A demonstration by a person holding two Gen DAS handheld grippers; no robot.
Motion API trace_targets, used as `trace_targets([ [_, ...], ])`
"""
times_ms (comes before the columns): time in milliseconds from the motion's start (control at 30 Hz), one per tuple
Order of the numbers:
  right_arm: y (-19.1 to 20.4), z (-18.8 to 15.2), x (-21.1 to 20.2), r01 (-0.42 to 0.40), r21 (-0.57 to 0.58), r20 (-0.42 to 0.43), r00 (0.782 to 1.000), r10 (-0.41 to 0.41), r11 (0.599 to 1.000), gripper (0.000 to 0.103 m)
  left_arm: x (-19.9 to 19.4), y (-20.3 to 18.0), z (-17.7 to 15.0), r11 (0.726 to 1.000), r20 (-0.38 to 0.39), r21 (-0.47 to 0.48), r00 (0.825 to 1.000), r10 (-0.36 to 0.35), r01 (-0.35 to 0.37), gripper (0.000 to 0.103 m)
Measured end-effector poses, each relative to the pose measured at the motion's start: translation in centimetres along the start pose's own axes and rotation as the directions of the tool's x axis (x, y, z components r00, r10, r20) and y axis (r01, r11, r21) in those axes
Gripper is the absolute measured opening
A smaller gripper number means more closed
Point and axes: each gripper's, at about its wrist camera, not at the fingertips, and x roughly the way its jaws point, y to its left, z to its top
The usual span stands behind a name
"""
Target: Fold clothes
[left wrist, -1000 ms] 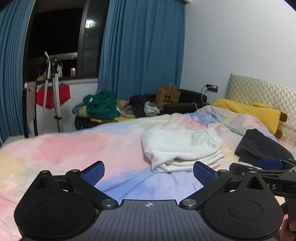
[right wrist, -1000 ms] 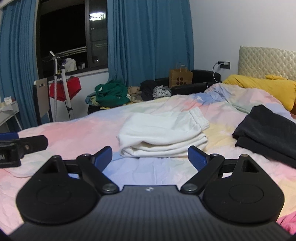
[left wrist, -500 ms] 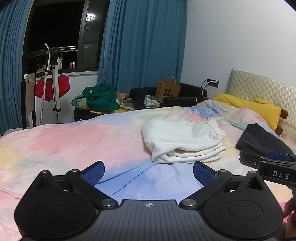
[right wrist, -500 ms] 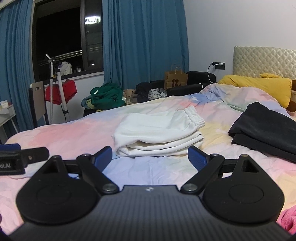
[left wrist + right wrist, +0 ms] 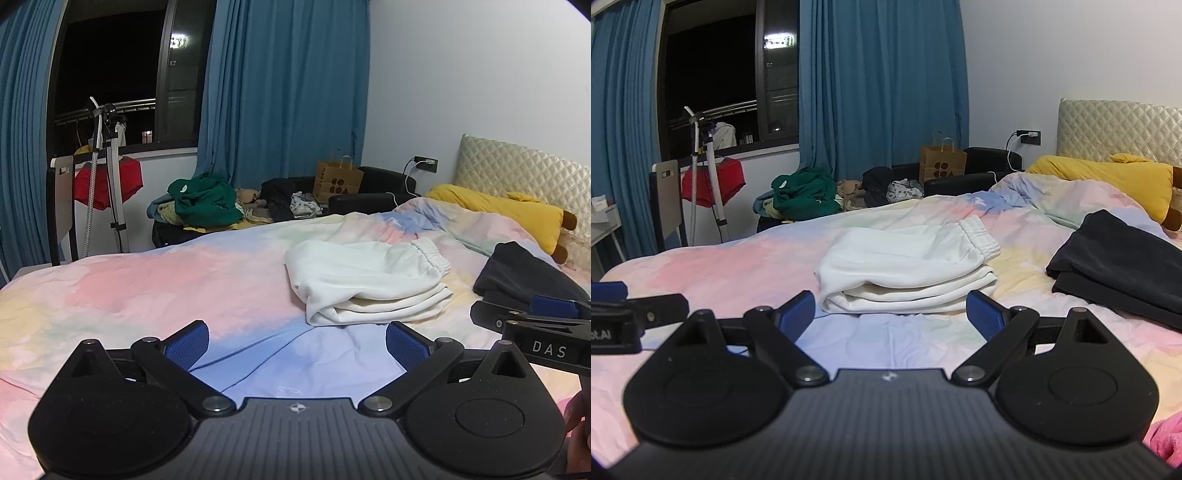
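Observation:
Folded white pants (image 5: 365,280) lie on the pastel bedspread (image 5: 166,288), ahead of both grippers; they also show in the right wrist view (image 5: 905,273). A folded black garment (image 5: 1119,266) lies to their right, also seen in the left wrist view (image 5: 524,277). My left gripper (image 5: 295,341) is open and empty, held above the bed short of the pants. My right gripper (image 5: 890,314) is open and empty, just short of the pants' near fold. Each gripper shows at the edge of the other's view.
A yellow pillow (image 5: 1108,181) lies by the quilted headboard (image 5: 1119,125). Behind the bed's far side a heap of clothes (image 5: 207,203) and a paper bag (image 5: 338,181) sit on a dark sofa. A stand with a red garment (image 5: 107,184) is at the window. Pink cloth (image 5: 1167,439) at lower right.
Both grippers have risen and tilted a little, with the room sitting lower in view. The pants and black garment have not moved. Both jaws stay open.

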Motion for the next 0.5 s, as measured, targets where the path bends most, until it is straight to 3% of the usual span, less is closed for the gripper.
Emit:
trace_targets([
  [500,-0.26,0.01,-0.04,0.006,0.022,-0.004,1.000,-0.006,1.000,0.090,-0.55,-0.11,-0.27,1.000,-0.010,0.001,1.000,0.011,-0.011,0.103],
])
